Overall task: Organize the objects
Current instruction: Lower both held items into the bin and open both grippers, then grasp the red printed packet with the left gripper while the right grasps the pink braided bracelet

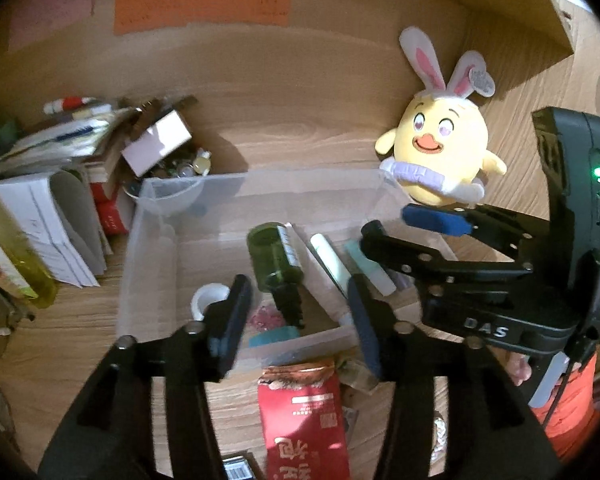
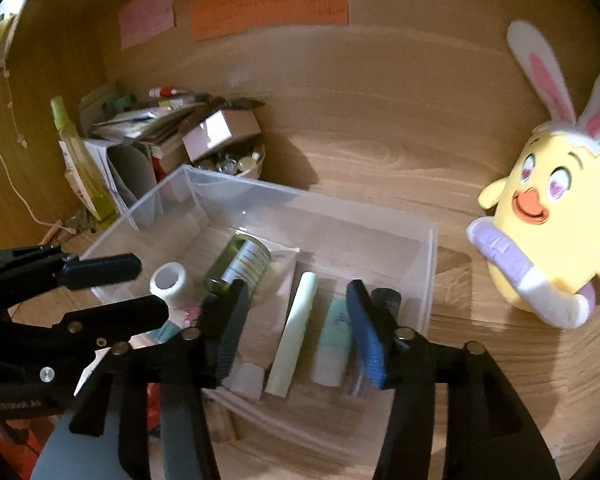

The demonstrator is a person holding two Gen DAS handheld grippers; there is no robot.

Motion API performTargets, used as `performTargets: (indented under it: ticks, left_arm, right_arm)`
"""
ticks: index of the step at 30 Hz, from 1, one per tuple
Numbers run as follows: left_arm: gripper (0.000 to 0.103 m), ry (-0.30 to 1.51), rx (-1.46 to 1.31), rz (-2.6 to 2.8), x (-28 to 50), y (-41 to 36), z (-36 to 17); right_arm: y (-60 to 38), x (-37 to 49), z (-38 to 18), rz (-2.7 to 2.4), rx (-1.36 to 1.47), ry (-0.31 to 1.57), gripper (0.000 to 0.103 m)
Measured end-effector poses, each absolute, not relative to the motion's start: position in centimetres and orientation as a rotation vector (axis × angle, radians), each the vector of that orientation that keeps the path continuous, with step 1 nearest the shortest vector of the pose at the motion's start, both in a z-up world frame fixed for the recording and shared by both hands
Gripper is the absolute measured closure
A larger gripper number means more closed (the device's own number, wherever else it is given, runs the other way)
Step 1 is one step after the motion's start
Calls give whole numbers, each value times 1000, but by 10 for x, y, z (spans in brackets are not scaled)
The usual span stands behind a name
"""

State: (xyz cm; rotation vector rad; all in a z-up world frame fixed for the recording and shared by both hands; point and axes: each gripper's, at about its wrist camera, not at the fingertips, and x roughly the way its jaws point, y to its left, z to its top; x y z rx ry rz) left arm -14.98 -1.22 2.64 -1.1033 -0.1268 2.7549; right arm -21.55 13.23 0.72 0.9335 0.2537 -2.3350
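A clear plastic bin (image 1: 148, 216) (image 2: 428, 256) stands on the wooden desk. Inside lie a green bottle (image 1: 274, 256) (image 2: 236, 266), a white tape roll (image 1: 206, 300) (image 2: 168, 280), a pale green tube (image 1: 332, 260) (image 2: 296, 328) and a teal tube (image 2: 334, 332). My left gripper (image 1: 296, 320) is open and empty above the bin's near edge; it also shows in the right wrist view (image 2: 136, 288). My right gripper (image 2: 296, 332) is open and empty over the tubes; it also shows in the left wrist view (image 1: 388, 224).
A red packet (image 1: 304, 420) lies on the desk in front of the bin. A yellow plush chick (image 1: 440, 148) (image 2: 556, 228) with rabbit ears stands at the right. Books, papers and a bowl of small items (image 1: 168, 160) (image 2: 228, 152) are piled at the left. A yellow-green bottle (image 1: 16, 264) stands at far left.
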Motion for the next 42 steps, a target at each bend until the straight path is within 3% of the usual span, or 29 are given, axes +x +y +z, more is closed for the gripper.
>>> performTargets:
  ticks: [3, 13, 24, 42]
  left_arm:
    - [45, -114, -1083, 2773, -142, -14, 32]
    - [14, -107, -1029, 2822, -109, -24, 42]
    - [12, -104, -1118, 2828, -90, -39, 25]
    - [12, -153, -1327, 2671, -100, -19, -31]
  right_arm:
    - [138, -205, 16, -2352, 896, 254, 46]
    - [161, -170, 35, -2391, 822, 231, 37]
    - [184, -134, 23, -2393, 847, 246, 37]
    - [194, -102, -51, -2269, 1093, 232, 39]
